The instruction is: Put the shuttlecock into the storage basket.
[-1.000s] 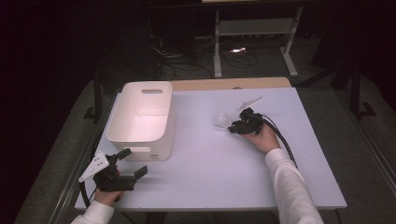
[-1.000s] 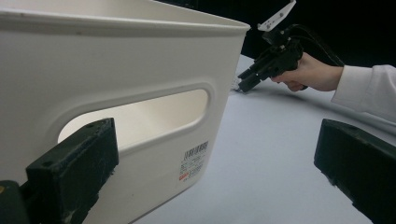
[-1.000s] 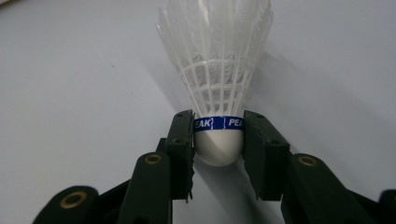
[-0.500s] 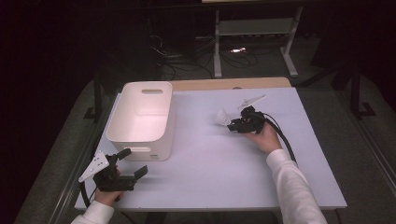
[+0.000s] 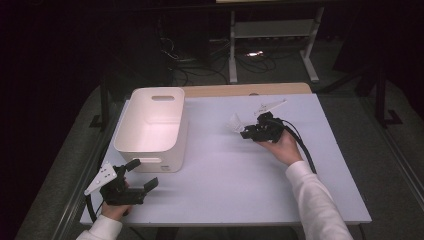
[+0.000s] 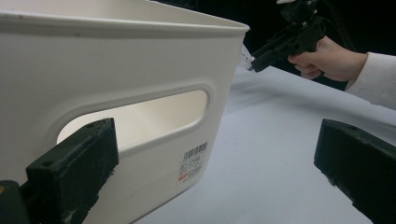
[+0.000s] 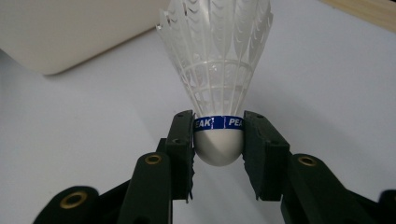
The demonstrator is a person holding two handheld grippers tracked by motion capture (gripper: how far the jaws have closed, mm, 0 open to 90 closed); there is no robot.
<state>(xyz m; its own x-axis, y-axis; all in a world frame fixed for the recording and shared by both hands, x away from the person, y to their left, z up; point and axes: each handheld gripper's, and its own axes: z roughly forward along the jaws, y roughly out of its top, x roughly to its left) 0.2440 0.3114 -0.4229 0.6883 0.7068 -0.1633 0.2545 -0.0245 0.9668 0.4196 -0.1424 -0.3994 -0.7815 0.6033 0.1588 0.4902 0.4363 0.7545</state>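
Observation:
A white plastic shuttlecock (image 7: pixel 217 79) with a blue band around its cork sits clamped by the cork between the pads of my right gripper (image 7: pixel 218 140). In the high view that right gripper (image 5: pixel 246 131) hovers over the middle-right of the table, and the shuttlecock (image 5: pixel 236 121) sticks out to its left toward the white tub (image 5: pixel 150 125). My left gripper (image 5: pixel 142 176) rests at the table's front left corner, open and with nothing in it, pointing at the tub's near wall (image 6: pixel 140 93). From the left gripper view the right gripper (image 6: pixel 254 60) with the shuttlecock appears beyond the tub's corner.
The tub is open-topped with handle slots and looks bare inside. The pale table (image 5: pixel 235 190) has a wooden strip along its far edge. Behind it stand a metal frame and cables on a dark floor.
My right gripper has lifted the shuttlecock off the table a little and drifted slightly left. The left gripper has stayed put.

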